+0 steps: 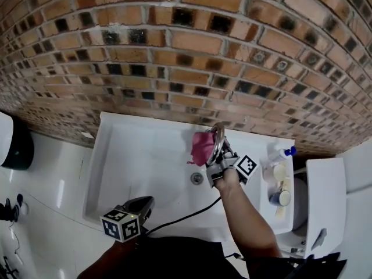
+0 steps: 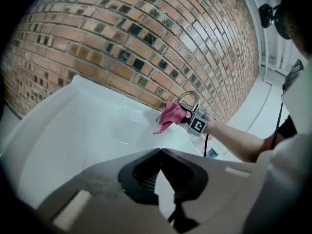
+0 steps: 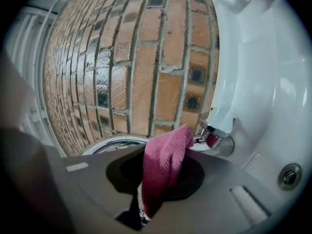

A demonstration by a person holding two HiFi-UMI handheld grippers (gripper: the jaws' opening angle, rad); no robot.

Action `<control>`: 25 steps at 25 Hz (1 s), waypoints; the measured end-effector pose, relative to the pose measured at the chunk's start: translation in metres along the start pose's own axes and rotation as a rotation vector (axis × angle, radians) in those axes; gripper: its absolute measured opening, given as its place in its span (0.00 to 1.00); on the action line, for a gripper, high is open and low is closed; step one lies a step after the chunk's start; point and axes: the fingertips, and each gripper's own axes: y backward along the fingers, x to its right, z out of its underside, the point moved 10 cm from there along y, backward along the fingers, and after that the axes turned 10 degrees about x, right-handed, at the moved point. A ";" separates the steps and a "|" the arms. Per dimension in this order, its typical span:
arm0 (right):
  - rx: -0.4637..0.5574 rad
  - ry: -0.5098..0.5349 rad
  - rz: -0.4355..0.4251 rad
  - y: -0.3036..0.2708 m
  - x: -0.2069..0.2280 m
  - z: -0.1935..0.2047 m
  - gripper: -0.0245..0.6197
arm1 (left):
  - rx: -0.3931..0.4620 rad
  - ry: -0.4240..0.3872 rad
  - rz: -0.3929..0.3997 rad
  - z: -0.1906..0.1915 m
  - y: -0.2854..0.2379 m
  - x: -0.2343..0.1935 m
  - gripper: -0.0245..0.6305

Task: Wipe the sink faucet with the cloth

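A chrome arched faucet (image 1: 218,133) stands at the back rim of the white sink (image 1: 133,156). Against the faucet's left side hangs a pink cloth (image 1: 201,147), and my right gripper (image 1: 213,154) is shut on it. In the right gripper view the cloth (image 3: 163,162) sticks up between the jaws, close to the faucet's chrome base (image 3: 216,136). My left gripper (image 1: 146,202) hovers low over the sink's front edge, shut with nothing in it. The left gripper view shows its jaws (image 2: 161,154) in front, with the cloth (image 2: 170,115) and faucet (image 2: 190,99) far behind.
A brick wall (image 1: 174,45) rises right behind the sink. A blue-capped bottle (image 1: 281,154) and small pots (image 1: 279,197) stand on the sink's right ledge. The drain (image 1: 197,178) lies mid-basin. There is a dark bin (image 1: 16,147) at left and a white fixture (image 1: 325,190) at right.
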 end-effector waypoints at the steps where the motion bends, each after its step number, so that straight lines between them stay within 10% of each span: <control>1: 0.001 0.003 -0.009 0.001 -0.003 0.000 0.14 | 0.006 0.003 -0.002 0.000 0.002 0.000 0.04; 16: -0.074 0.037 -0.333 0.012 -0.053 -0.015 0.13 | 0.017 -0.028 0.043 0.009 0.020 0.006 0.04; 25: -0.073 0.088 -0.336 0.030 -0.068 -0.010 0.13 | 0.035 -0.034 0.056 0.015 0.037 0.003 0.04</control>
